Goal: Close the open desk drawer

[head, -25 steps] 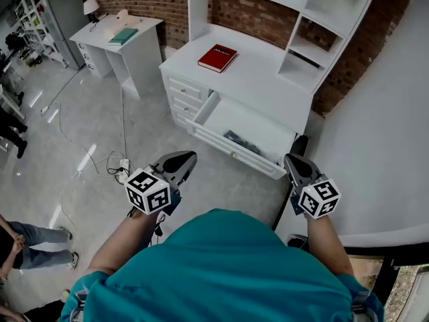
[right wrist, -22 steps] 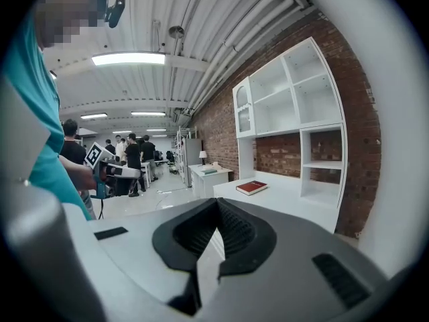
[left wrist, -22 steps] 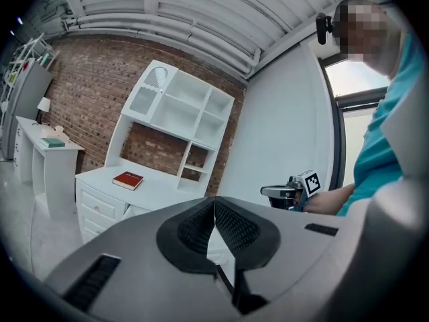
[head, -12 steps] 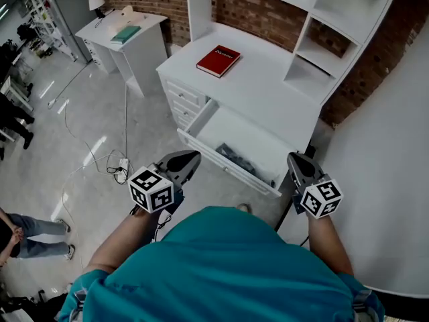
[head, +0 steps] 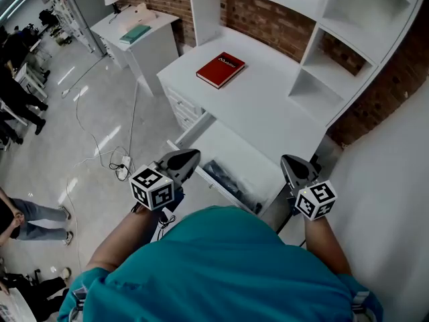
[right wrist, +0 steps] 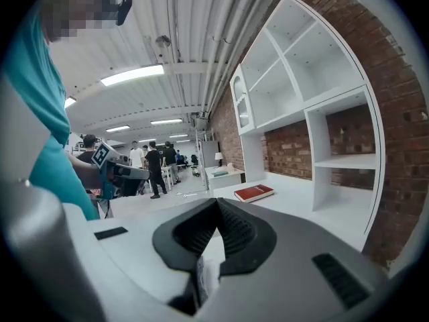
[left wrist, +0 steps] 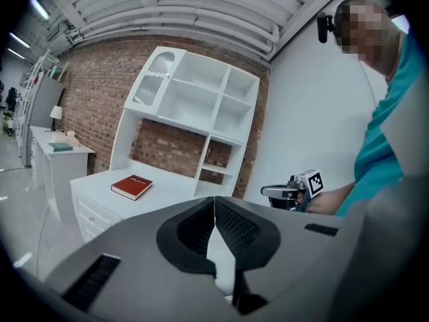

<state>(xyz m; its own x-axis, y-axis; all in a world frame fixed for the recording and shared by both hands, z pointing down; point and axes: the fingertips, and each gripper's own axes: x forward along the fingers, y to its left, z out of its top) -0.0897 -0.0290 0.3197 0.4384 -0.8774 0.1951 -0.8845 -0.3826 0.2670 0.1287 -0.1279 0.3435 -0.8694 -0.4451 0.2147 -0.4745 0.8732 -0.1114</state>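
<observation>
The white desk has its drawer pulled out toward me, with a dark item lying near its front panel. A red book rests on the desktop. My left gripper hangs shut and empty by the drawer's front left corner. The right gripper is also shut and empty, just off the drawer's right end. Neither touches the drawer. In the left gripper view the shut gripper points at the red book and the right gripper. The right gripper view shows its gripper closed.
A white hutch with shelves stands on the desk against a brick wall. A second small white desk stands at the back left. Cables and a power strip lie on the floor. People stand at the left edge.
I have come closer to the desk; the drawer front now sits just ahead of my chest between the two grippers. Both grippers stay shut and level.
</observation>
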